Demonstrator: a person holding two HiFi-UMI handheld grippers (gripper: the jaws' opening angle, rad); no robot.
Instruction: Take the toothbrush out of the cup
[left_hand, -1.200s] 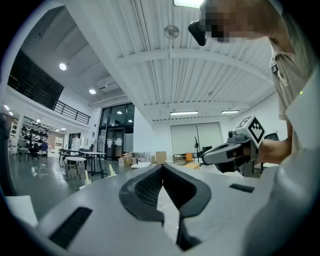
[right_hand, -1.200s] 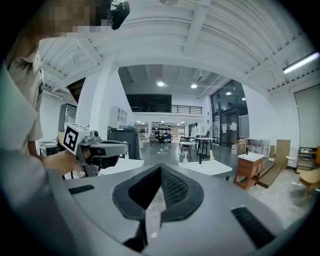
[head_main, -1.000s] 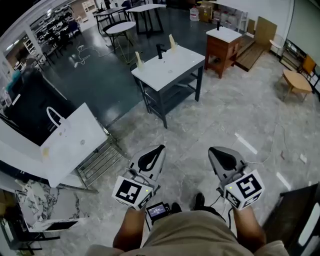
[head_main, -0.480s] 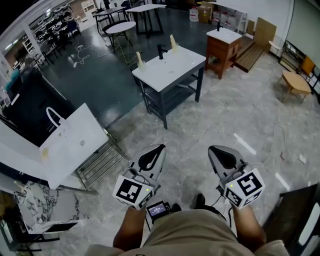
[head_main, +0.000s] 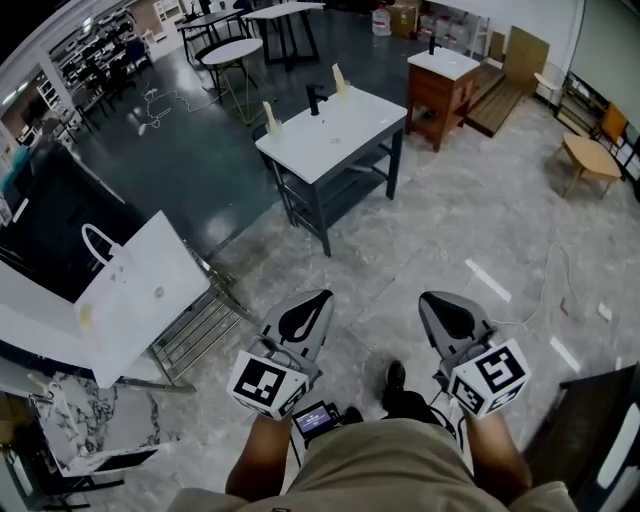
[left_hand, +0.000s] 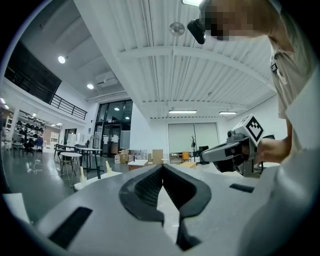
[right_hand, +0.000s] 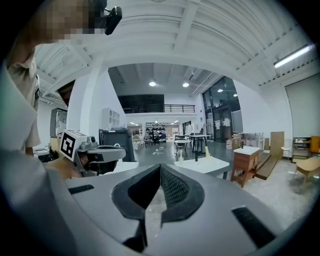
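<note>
Walking on since a second ago, the person is planting a dark shoe (head_main: 394, 378) farther forward on the grey marbled floor (head_main: 480, 220), and the white bag (head_main: 135, 295) is sliding lower and leftward in the head view; ahead, well apart from both tools, a white washstand (head_main: 350, 135) is carrying one pale upright piece (head_main: 270, 117) near its left corner and a second pale piece (head_main: 340, 80) at its far edge, with a black tap (head_main: 317, 98) between them; both pieces are too small to tell cup from toothbrush; the left gripper (head_main: 320, 296) and the right gripper (head_main: 424, 298) are pointing side by side toward the washstand, each with its jaws pressed together on nothing; a brown wooden cabinet (head_main: 440, 85) is standing just right of the washstand; a round table (head_main: 228, 52) is standing farther back.
</note>
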